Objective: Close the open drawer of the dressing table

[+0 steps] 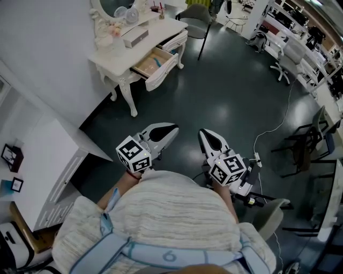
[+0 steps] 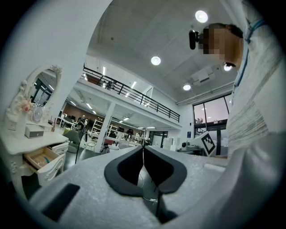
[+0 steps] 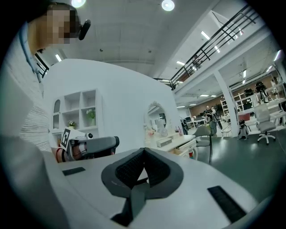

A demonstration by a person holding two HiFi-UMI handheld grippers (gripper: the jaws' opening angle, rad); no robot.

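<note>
The white surface (image 1: 163,28) with a mirror (image 1: 113,5) stands against the wall (image 1: 43,43), its drawer (image 1: 155,63) hanging open. Well apart from it, the left hand-held gripper (image 1: 170,130) and right hand-held gripper (image 1: 206,136) are both closed, empty.

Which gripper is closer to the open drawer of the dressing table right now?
Left. The left gripper is almost straight below the open drawer in the head view; the right gripper sits further right. Neither is near it.
</note>
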